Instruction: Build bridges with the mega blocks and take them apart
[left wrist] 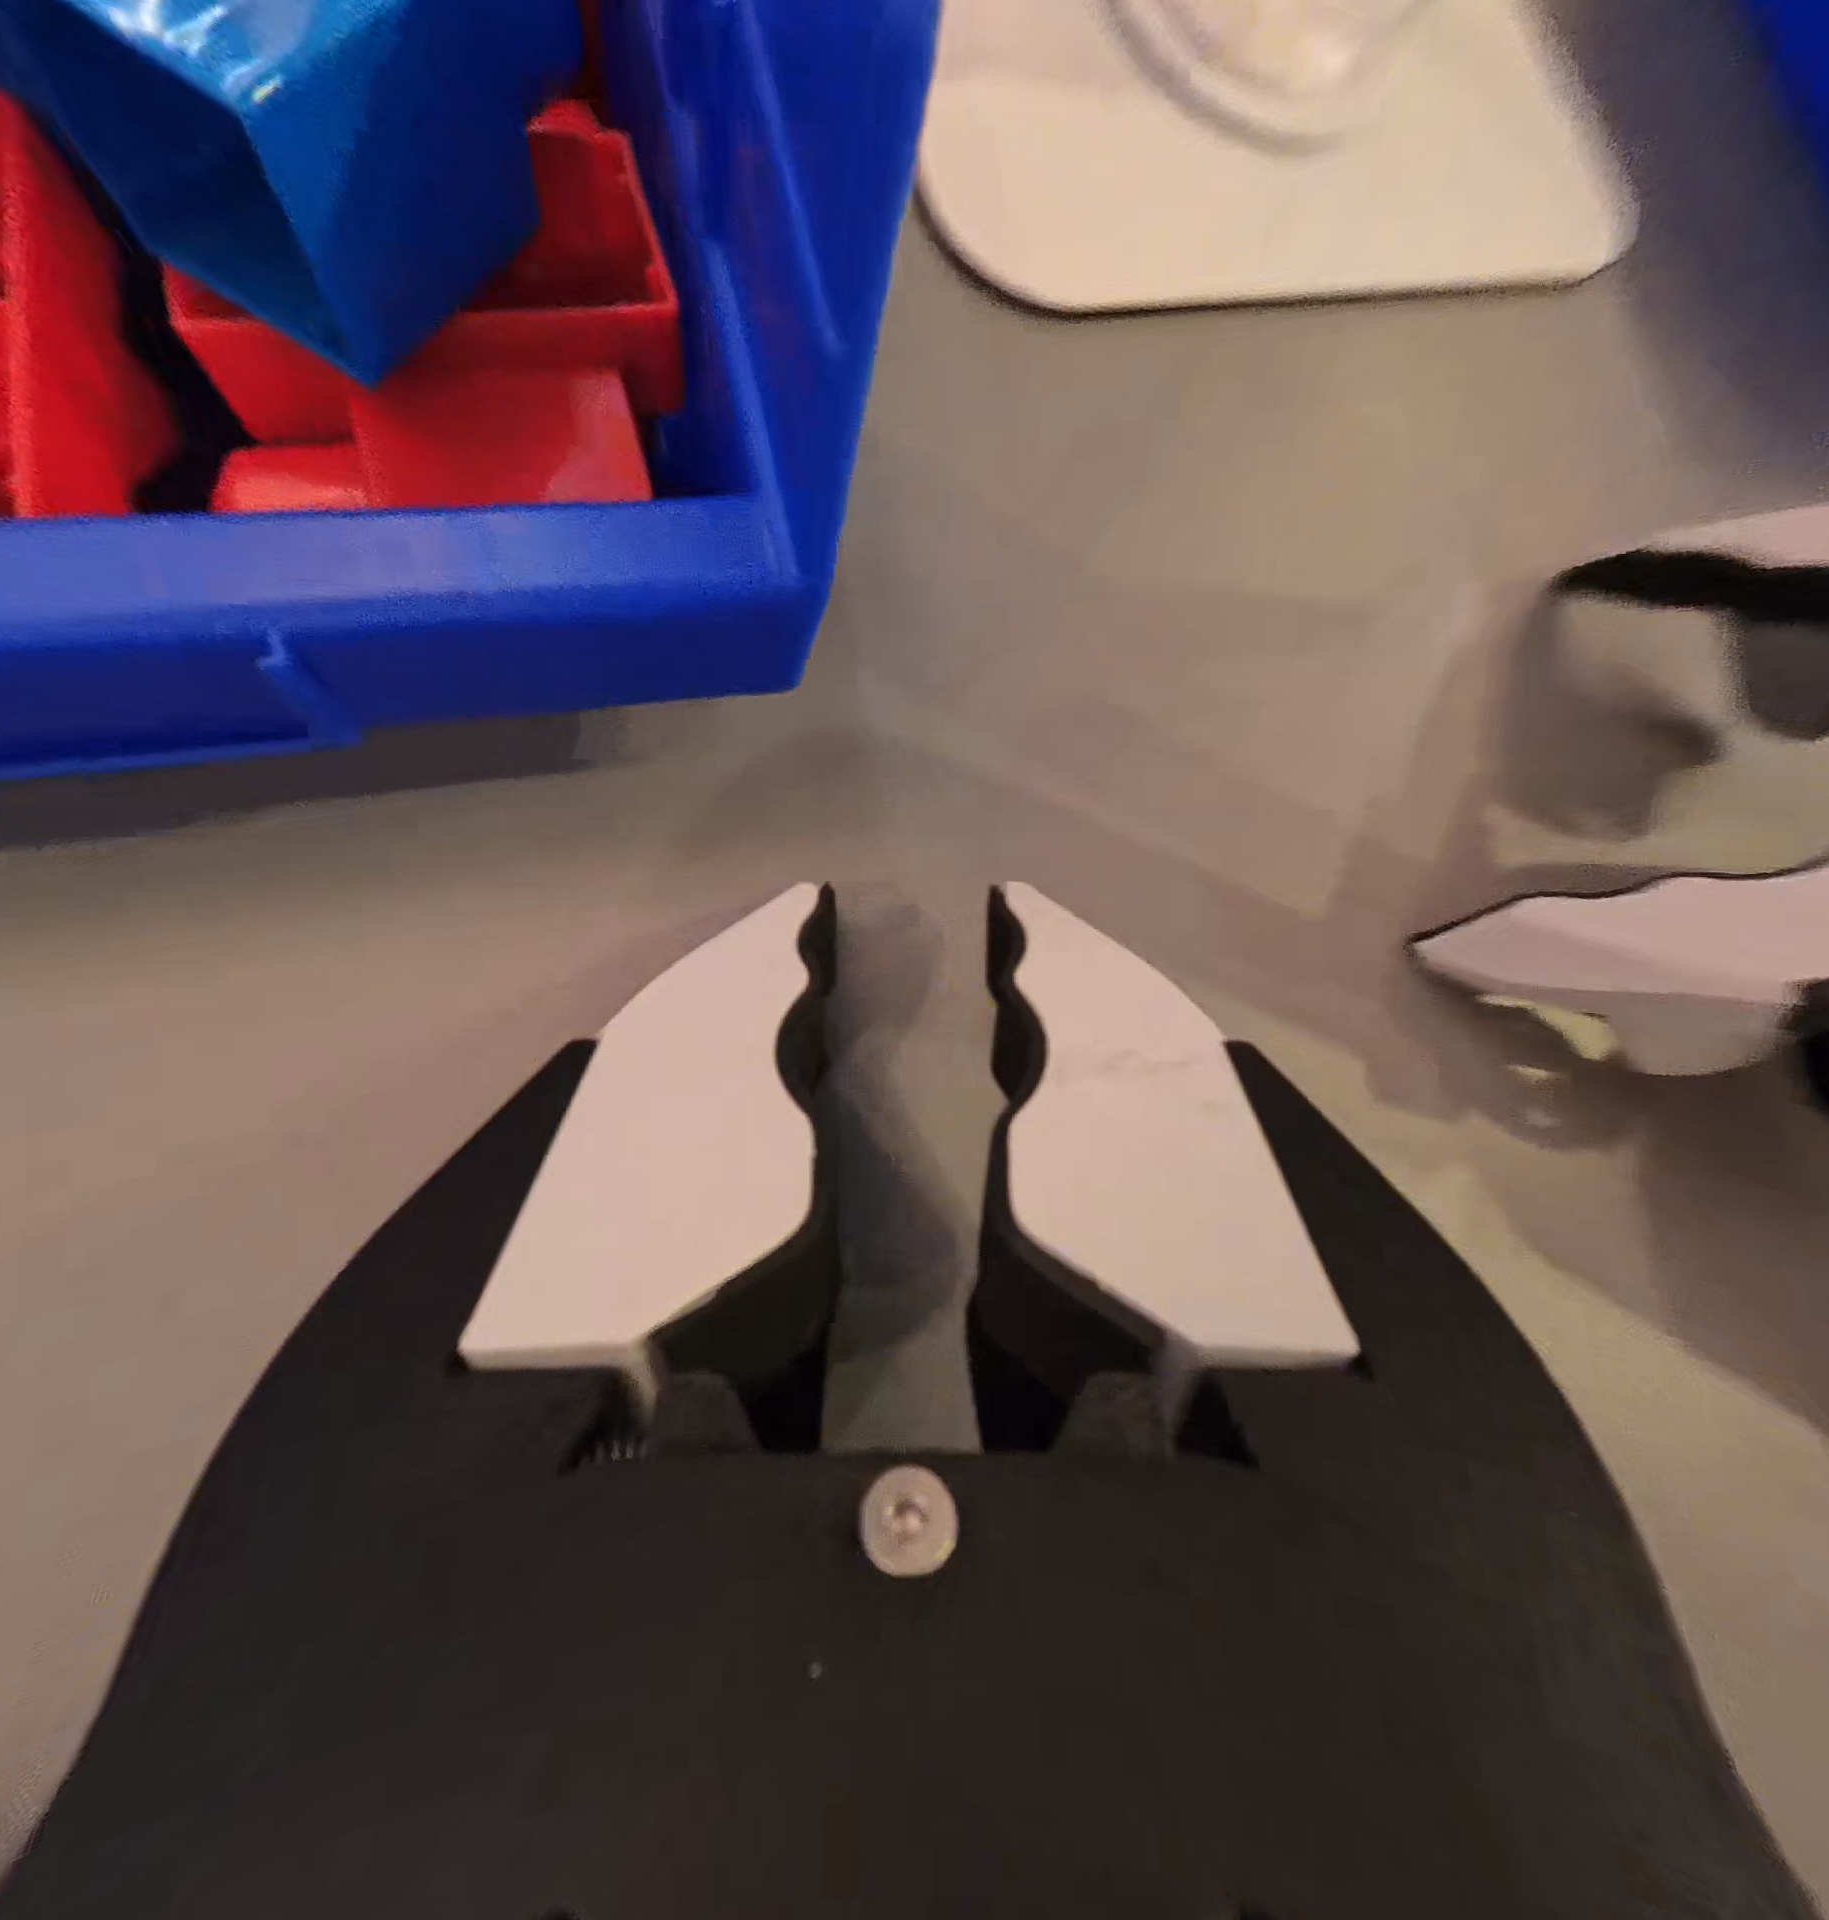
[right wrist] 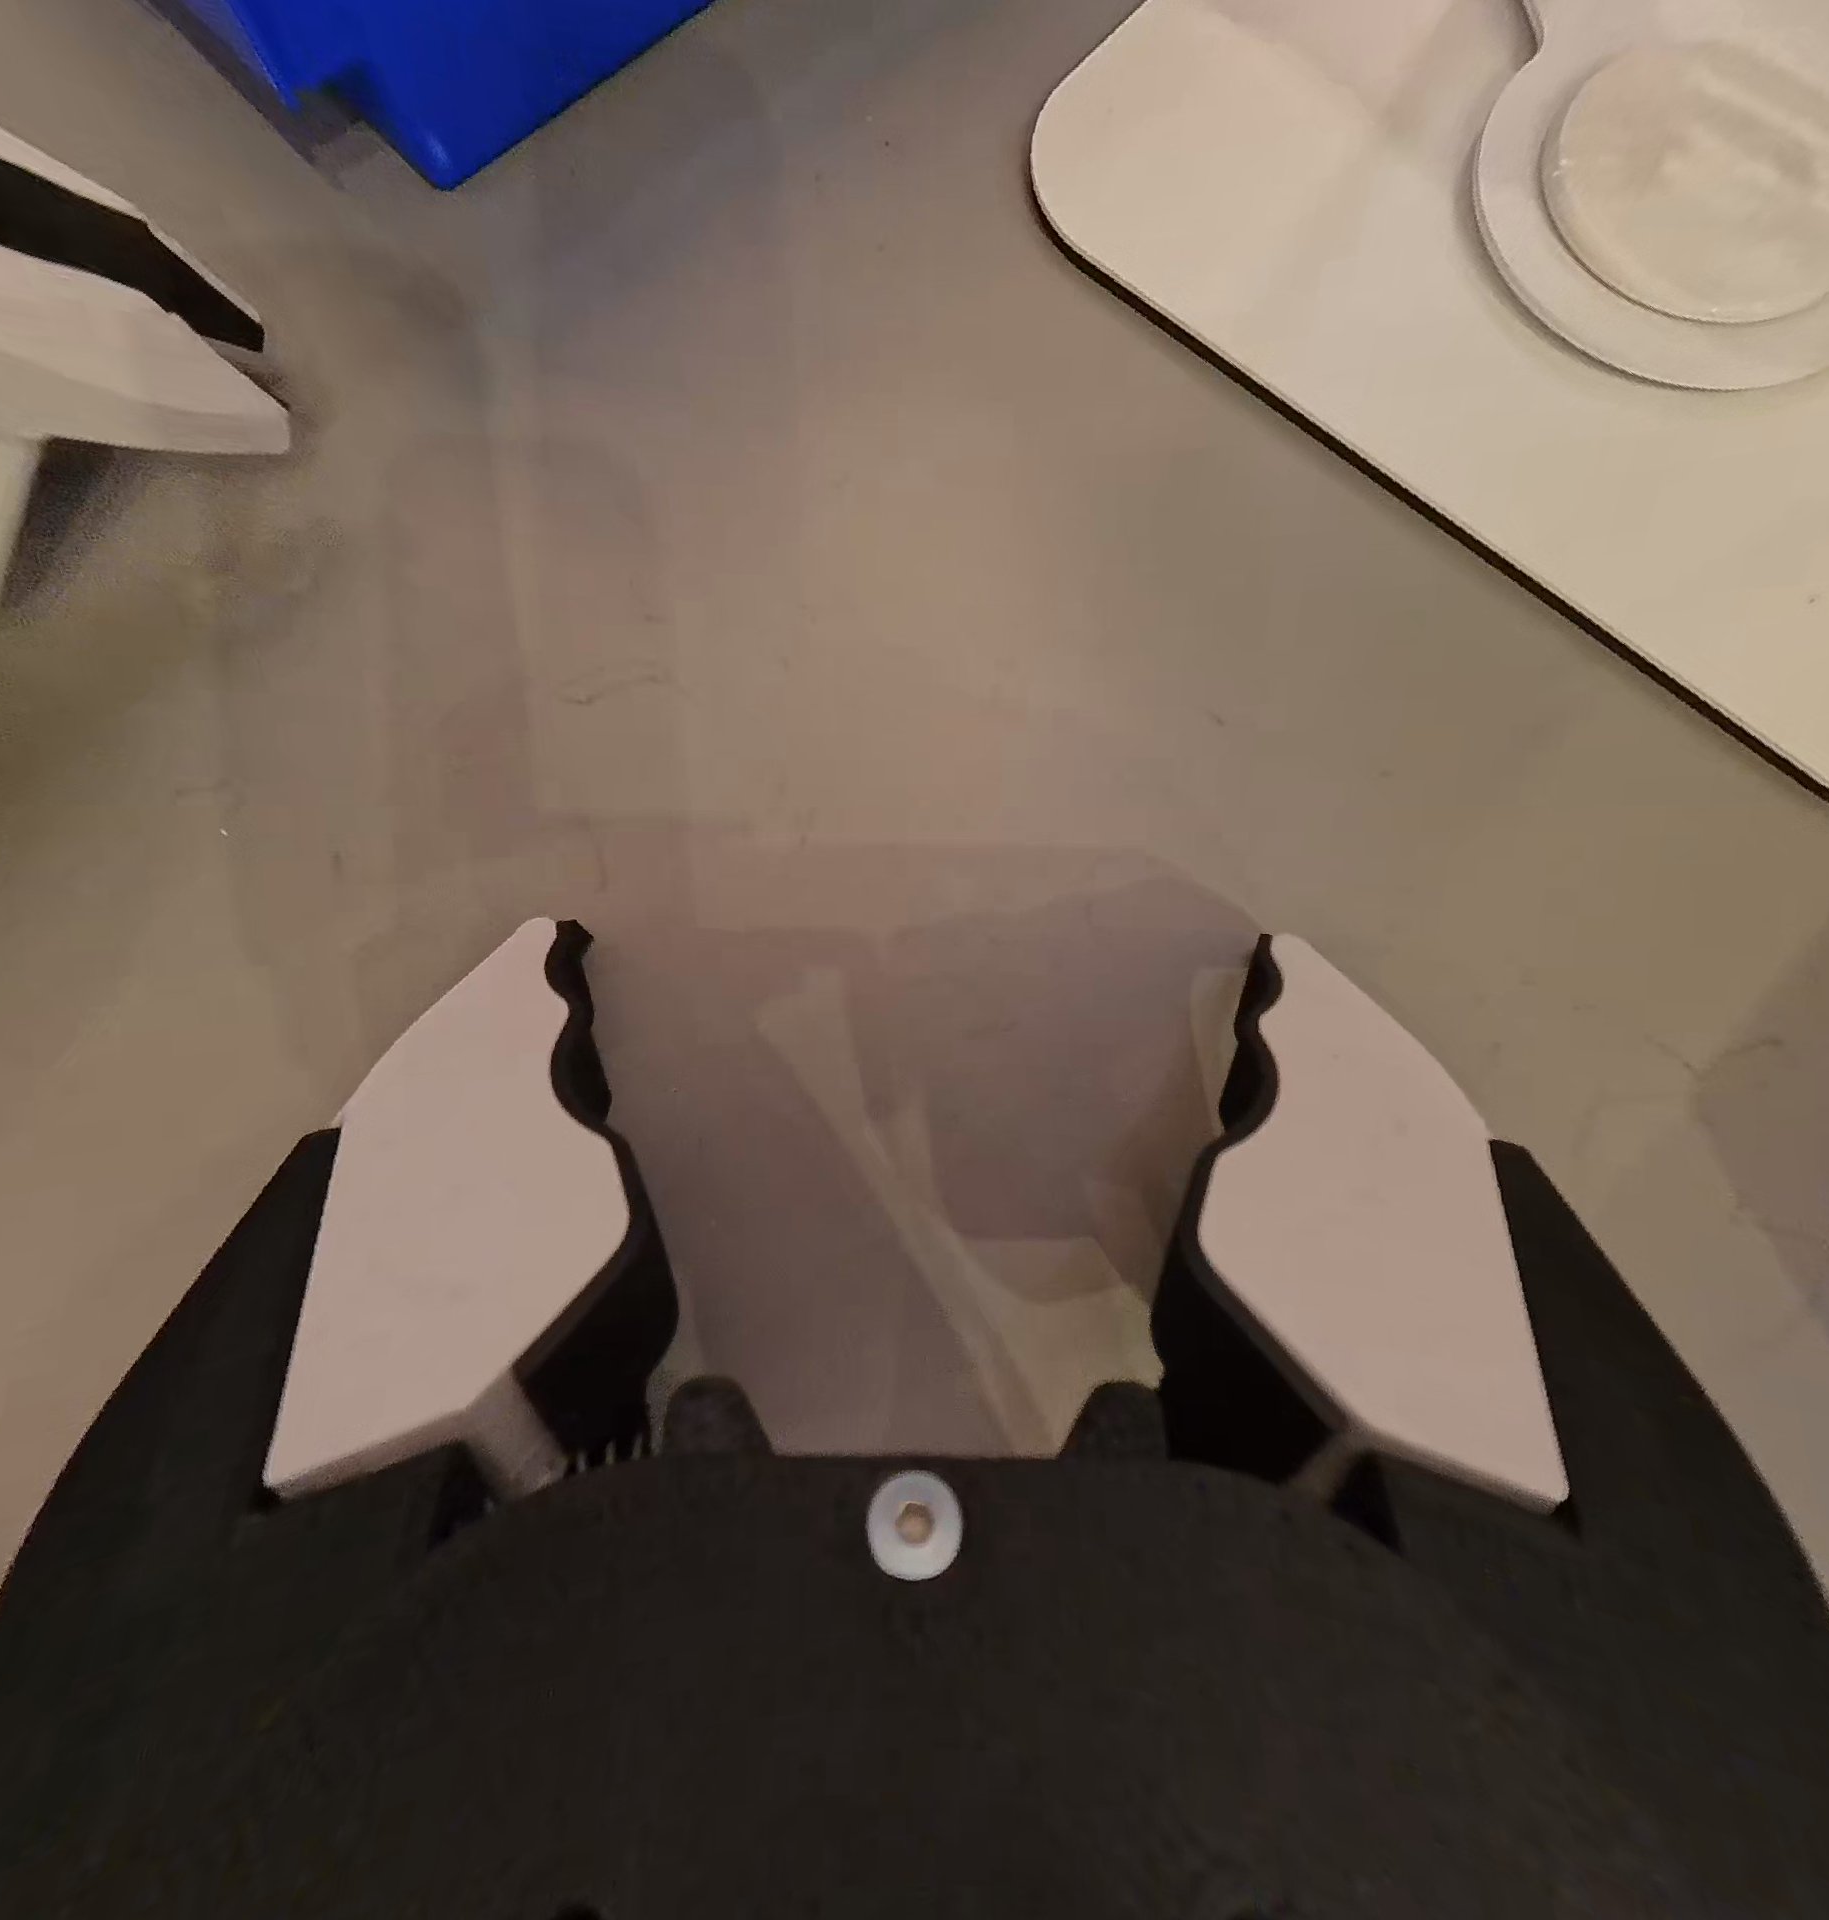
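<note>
A blue bin (left wrist: 390, 613) at the upper left of the left wrist view holds several red blocks (left wrist: 494, 436) and a blue block (left wrist: 297, 177) lying on top. My left gripper (left wrist: 910, 896) hangs over the bare grey table (left wrist: 1149, 582) just right of the bin's near corner, its jaws a little apart with nothing between them. My right gripper (right wrist: 920, 935) is wide open and empty over the table (right wrist: 837, 623). It also shows at the right edge of the left wrist view (left wrist: 1668, 831). The bin's corner (right wrist: 453, 73) shows at the top left of the right wrist view.
A white board with a round raised disc (right wrist: 1461, 343) lies on the table at the back right; it also shows in the left wrist view (left wrist: 1263, 156). The left gripper's white fingers (right wrist: 89, 343) reach in at the left edge of the right wrist view.
</note>
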A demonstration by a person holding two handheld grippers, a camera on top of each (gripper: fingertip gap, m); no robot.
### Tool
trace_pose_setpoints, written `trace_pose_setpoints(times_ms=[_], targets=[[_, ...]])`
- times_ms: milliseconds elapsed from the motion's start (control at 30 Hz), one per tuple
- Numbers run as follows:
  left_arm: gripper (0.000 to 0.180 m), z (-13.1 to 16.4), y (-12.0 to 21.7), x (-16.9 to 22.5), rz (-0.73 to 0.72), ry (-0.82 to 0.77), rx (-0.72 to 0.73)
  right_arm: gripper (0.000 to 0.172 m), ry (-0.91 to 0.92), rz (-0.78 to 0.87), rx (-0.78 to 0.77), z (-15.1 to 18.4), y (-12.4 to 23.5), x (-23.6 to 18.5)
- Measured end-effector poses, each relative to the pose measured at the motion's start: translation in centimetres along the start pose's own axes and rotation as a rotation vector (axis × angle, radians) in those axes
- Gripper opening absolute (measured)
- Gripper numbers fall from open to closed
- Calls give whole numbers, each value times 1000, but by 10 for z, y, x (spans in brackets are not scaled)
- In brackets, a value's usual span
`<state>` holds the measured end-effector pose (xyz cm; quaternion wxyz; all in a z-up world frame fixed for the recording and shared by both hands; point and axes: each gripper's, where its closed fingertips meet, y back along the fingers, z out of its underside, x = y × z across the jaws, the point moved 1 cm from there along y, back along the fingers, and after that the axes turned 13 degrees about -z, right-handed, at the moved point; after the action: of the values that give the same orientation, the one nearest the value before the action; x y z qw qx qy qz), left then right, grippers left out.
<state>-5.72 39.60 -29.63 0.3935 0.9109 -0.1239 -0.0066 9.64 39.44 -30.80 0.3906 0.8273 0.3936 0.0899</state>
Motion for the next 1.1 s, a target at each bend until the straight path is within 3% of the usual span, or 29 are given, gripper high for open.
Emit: trace_pose_setpoints(times_ms=[67, 133, 267, 367, 433, 600, 733, 867, 1100], targets=[[19, -2, 2, -3, 67, 55, 19, 118, 0, 0, 0, 0, 0, 0], [9, 0, 2, -7, 25, 50, 10, 118, 0, 0, 0, 0, 0, 0], [54, 9, -3, 13, -118, -260, -2, 118, 0, 0, 0, 0, 0, 0], [48, 2, -5, 25, -171, -373, 59, 118, 0, 0, 0, 0, 0, 0], [46, 2, -8, 27, -141, -362, 44, 118, 0, 0, 0, 0, 0, 0], [102, 6, -9, 6, -170, -218, -30, 118, 0, 0, 0, 0, 0, 0], [126, 10, -10, -7, -199, -158, -65, 118, 0, 0, 0, 0, 0, 0], [138, 10, -14, -8, -199, -163, -81, 118, 0, 0, 0, 0, 0, 0], [139, 10, -14, -9, -202, -161, -82, 118, 0, 0, 0, 0, 0, 0]])
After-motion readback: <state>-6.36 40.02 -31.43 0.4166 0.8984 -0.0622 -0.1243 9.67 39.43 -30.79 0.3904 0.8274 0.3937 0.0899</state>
